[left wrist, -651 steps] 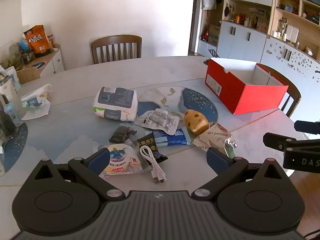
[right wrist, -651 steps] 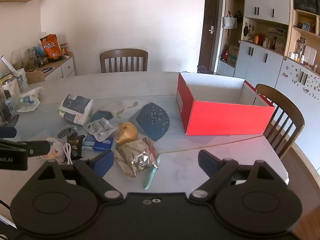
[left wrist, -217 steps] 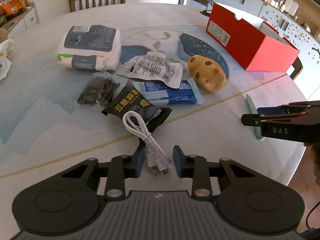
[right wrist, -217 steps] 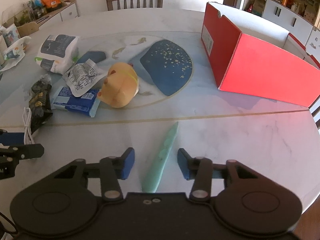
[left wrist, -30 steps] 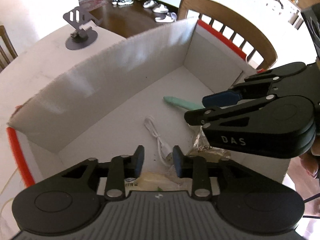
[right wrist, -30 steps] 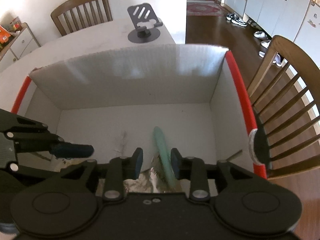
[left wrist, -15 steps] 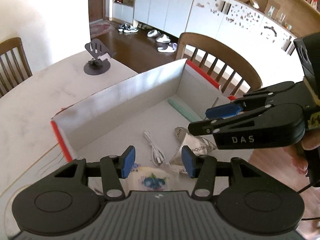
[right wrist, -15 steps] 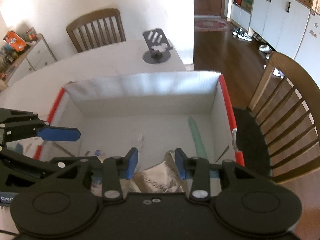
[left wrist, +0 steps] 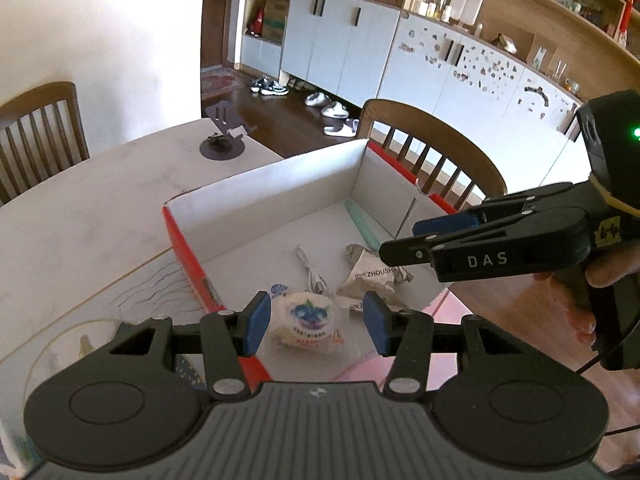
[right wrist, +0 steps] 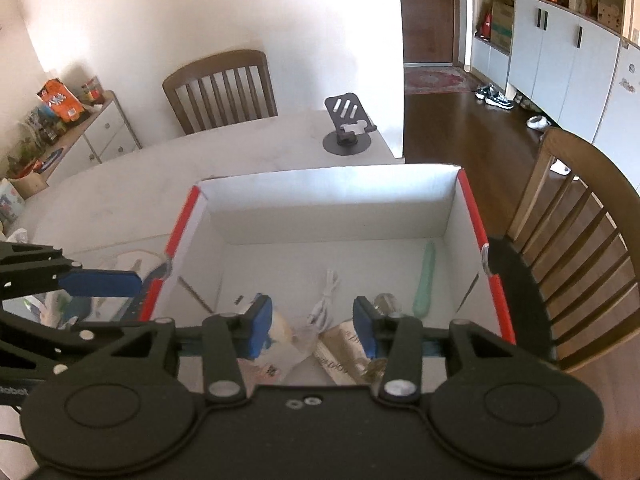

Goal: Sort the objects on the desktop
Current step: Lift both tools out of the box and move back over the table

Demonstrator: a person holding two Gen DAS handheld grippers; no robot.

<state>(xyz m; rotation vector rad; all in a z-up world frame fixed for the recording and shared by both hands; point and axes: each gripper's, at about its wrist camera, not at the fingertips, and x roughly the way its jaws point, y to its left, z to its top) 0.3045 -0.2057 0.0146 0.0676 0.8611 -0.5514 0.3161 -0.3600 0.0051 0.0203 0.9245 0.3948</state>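
The red box (left wrist: 280, 184) (right wrist: 332, 200) stands open on the table. In it lie a white cable (left wrist: 310, 272) (right wrist: 324, 304), a teal strip (left wrist: 362, 226) (right wrist: 425, 280), a foil packet (left wrist: 372, 276) (right wrist: 344, 348) and a blueberry packet (left wrist: 308, 320) (right wrist: 280, 344). My left gripper (left wrist: 316, 326) (right wrist: 80, 272) hangs open above the box's near left part, nothing between its pads. My right gripper (right wrist: 312, 326) (left wrist: 416, 238) hovers over the box's near right side; its jaws are opening and hold nothing.
A black phone stand (left wrist: 224, 140) (right wrist: 348, 128) sits on the table (left wrist: 80, 220) beyond the box. One wooden chair (left wrist: 432, 148) (right wrist: 580, 248) is close to the box's right wall, another (right wrist: 220, 88) at the far side. A hand (left wrist: 612, 268) holds the right gripper.
Both grippers have risen and drawn back out of the box, and their jaws have widened. The cable and the teal strip stay on the box floor.
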